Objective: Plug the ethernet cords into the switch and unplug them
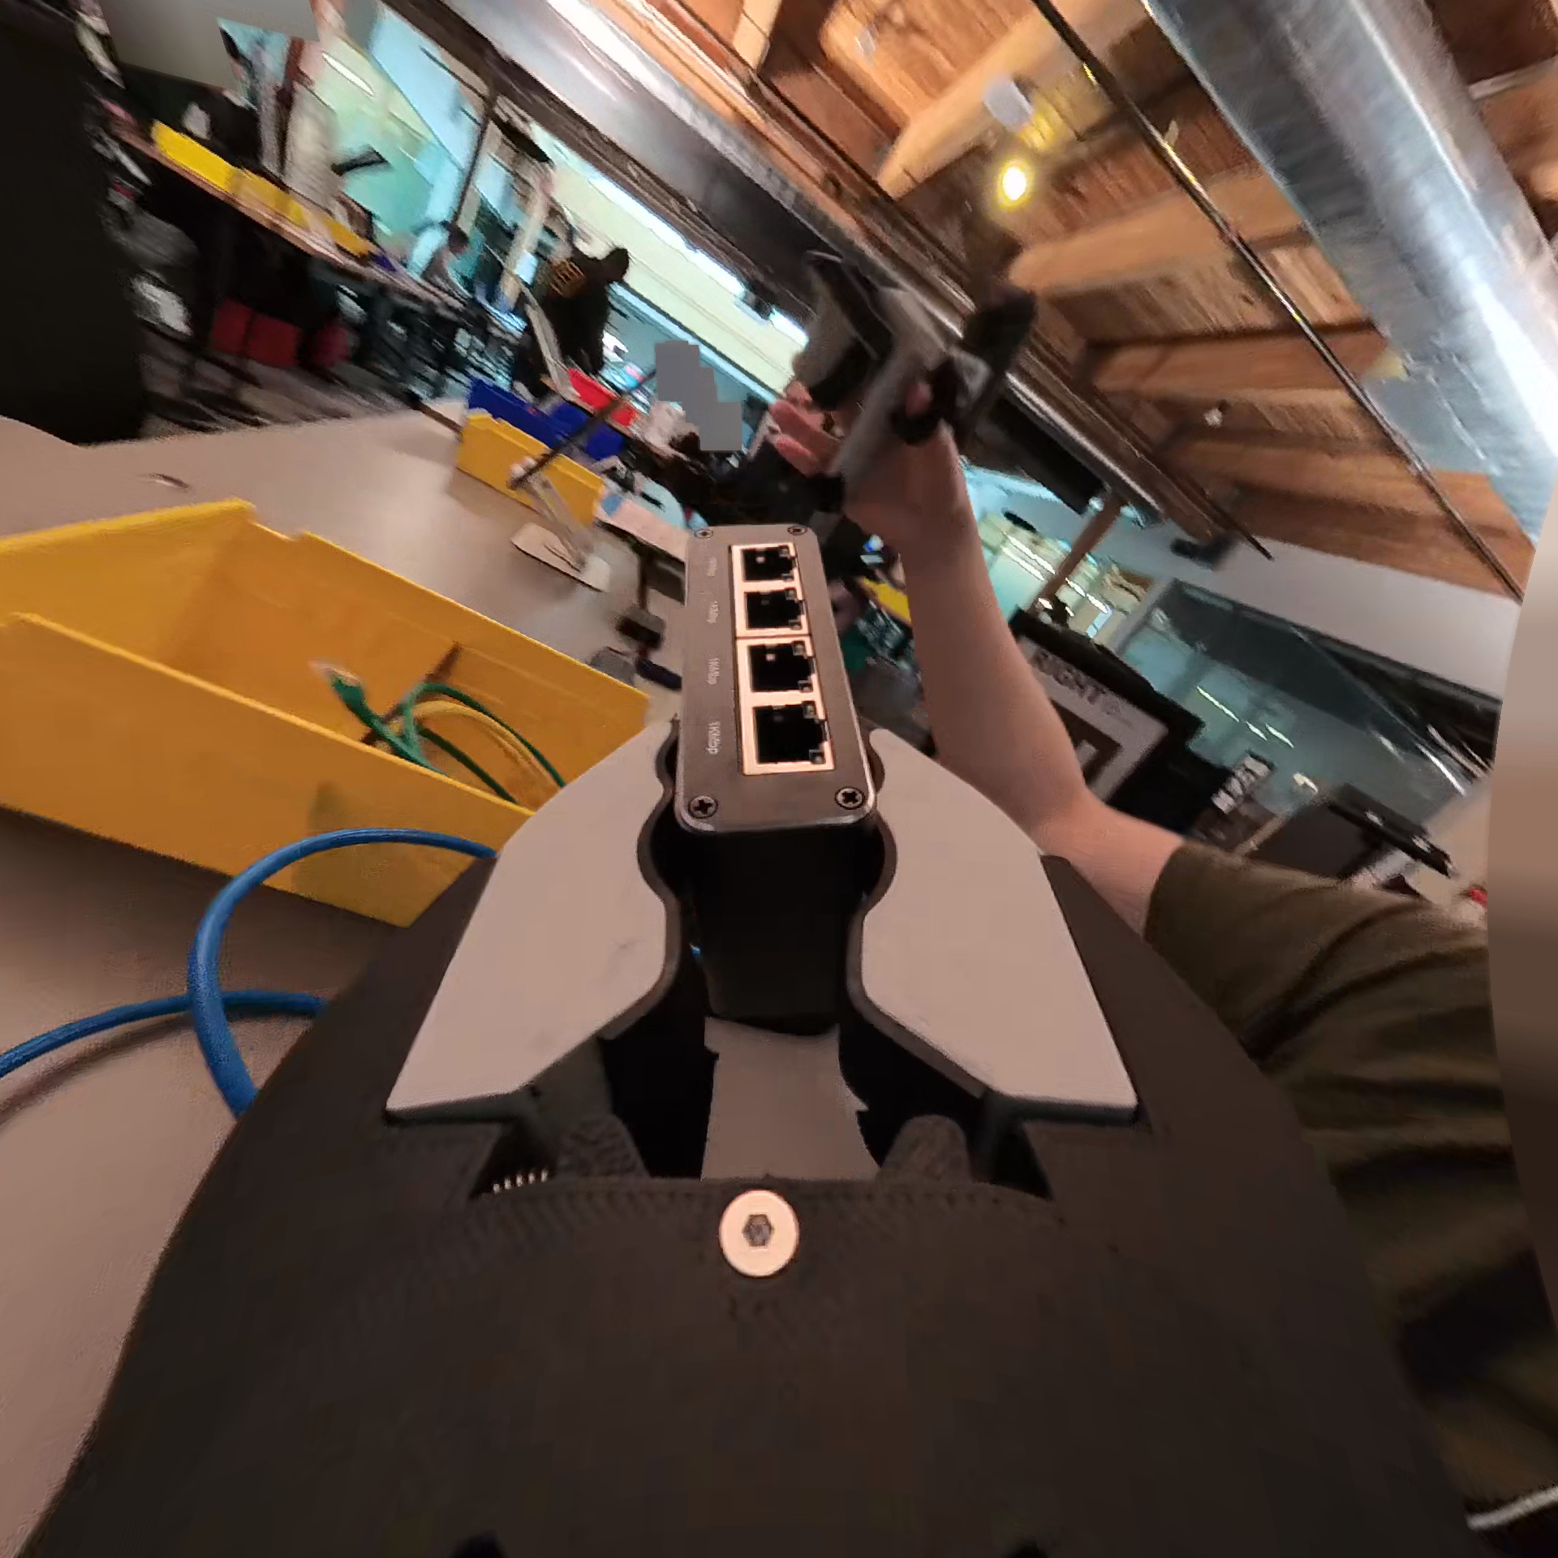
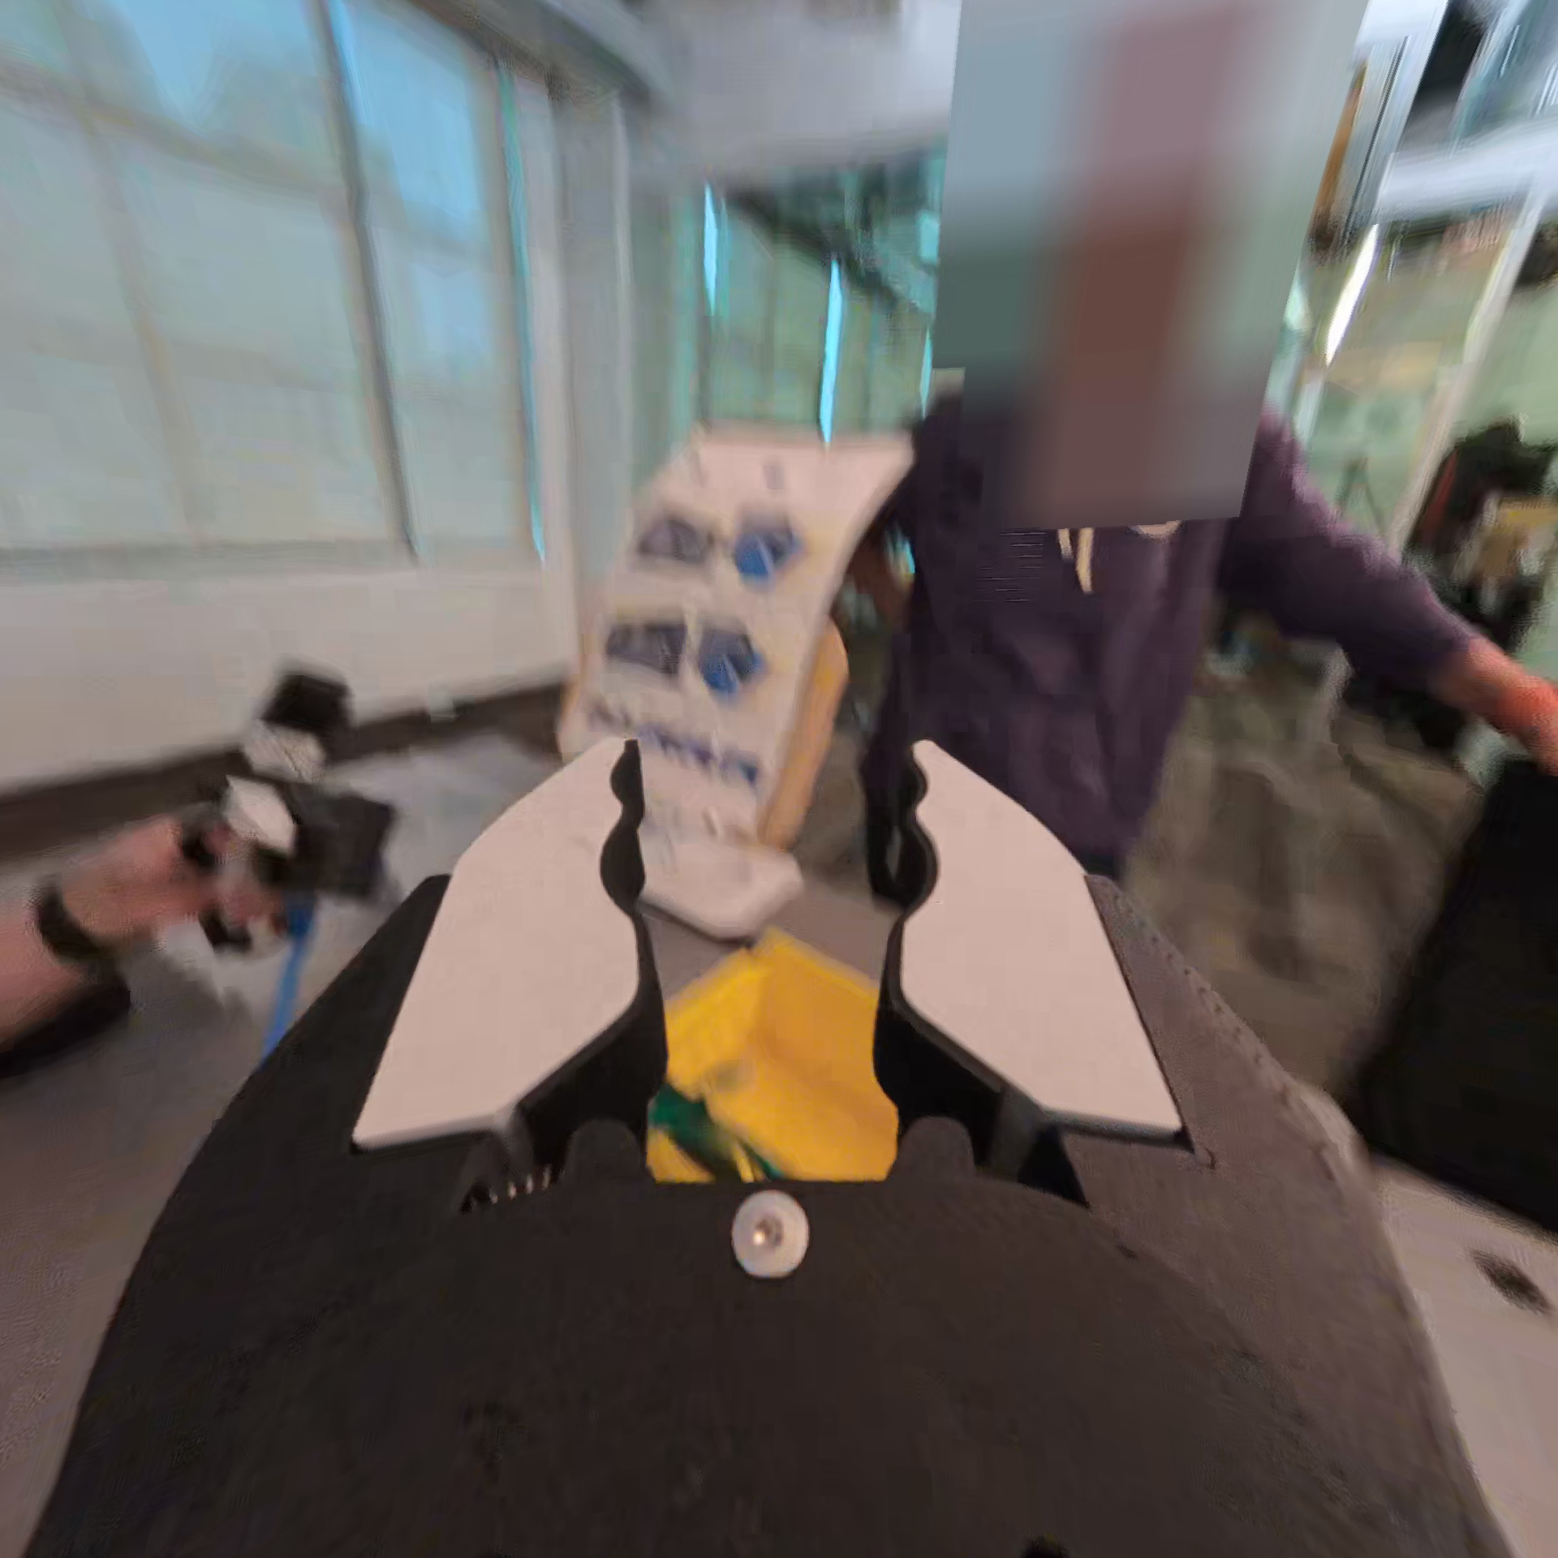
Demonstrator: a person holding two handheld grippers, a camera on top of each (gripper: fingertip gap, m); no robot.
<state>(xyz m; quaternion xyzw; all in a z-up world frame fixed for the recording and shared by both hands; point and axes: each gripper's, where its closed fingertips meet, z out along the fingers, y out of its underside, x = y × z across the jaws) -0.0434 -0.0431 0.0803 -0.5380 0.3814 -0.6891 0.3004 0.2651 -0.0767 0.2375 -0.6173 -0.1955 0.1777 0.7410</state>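
My left gripper [image 1: 771,759] is shut on a black ethernet switch [image 1: 771,683] and holds it up off the table, its row of empty ports facing the camera. Green and yellow ethernet cords [image 1: 447,742] lie in a yellow bin [image 1: 211,759] to the left. A blue cord [image 1: 219,969] loops on the table below the bin. My right gripper [image 2: 771,759] is open and empty, raised in the air. It also shows in the left wrist view [image 1: 910,371], held high behind the switch. The bin with the green cord shows low between its fingers [image 2: 784,1087].
A grey table [image 1: 126,1180] carries the bin and cords. A smaller yellow bin [image 1: 527,468] stands farther back. A person in a dark purple hoodie [image 2: 1054,658] stands ahead of the right gripper beside a white display stand [image 2: 717,641]. The right wrist view is blurred.
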